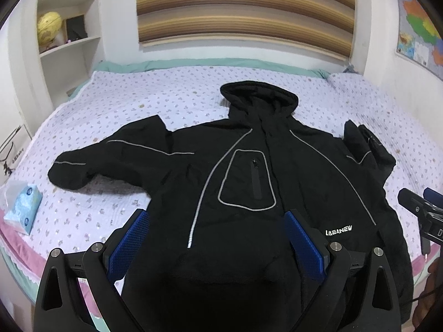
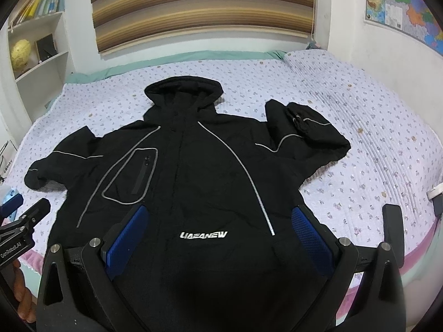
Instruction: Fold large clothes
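A black hooded jacket [image 1: 249, 171] with grey reflective piping lies front up on the bed, hood toward the wall; it also shows in the right wrist view [image 2: 193, 166]. Its left sleeve [image 1: 91, 163] stretches out to the left. Its right sleeve [image 2: 310, 132] is bent back on itself. My left gripper [image 1: 216, 227] is open, hovering above the jacket's lower front, holding nothing. My right gripper [image 2: 218, 221] is open above the lower front near the white logo [image 2: 203, 234], holding nothing. Each gripper shows at the edge of the other's view.
The bed [image 1: 138, 105] has a pale purple flowered cover with a pink edge at the front. A blue tissue pack [image 1: 23, 210] lies at the bed's left front. White shelves [image 1: 69, 41] stand at the back left. A striped headboard [image 1: 243, 13] and a map [image 2: 401, 2] are on the wall.
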Available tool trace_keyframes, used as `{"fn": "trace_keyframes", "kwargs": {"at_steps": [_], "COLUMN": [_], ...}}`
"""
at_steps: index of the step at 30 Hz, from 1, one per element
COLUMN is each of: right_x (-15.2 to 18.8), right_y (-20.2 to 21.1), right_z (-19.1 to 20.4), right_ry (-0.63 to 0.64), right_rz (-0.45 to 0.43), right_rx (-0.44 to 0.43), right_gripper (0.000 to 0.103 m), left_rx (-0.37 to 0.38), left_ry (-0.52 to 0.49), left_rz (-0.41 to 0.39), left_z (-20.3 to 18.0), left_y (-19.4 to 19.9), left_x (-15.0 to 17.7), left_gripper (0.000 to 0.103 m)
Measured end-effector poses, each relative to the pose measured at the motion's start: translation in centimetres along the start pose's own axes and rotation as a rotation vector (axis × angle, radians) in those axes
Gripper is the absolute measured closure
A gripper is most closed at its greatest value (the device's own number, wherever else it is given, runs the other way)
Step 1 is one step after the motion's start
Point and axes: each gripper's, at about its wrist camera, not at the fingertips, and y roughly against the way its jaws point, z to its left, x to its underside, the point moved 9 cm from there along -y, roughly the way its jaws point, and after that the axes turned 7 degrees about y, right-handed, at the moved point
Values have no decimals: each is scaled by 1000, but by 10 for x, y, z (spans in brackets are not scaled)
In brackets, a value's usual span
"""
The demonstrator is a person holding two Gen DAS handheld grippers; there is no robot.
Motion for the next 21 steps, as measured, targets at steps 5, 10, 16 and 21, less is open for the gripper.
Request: {"fn": "trace_keyframes", "kwargs": {"at_steps": [5, 10, 16, 21], "right_x": [4, -9, -41, -50], "right_y": [-20, -26, -39, -82], "right_z": [-37, -104, -199, -236], "right_ry": [-61, -119, -209, -161], "right_rz": [11, -31, -85, -39], "right_rx": [28, 98, 129, 111], "right_gripper": [0, 0, 6, 8], "left_rx": [76, 193, 279, 231], "left_ry": [-38, -78, -135, -150], "left_rz": [60, 101, 107, 215], "left_z": [-31, -81, -166, -202], "left_y": [-21, -43, -96, -193], "left_x": [-5, -36, -68, -32], "left_gripper": [5, 5, 5, 5]}}
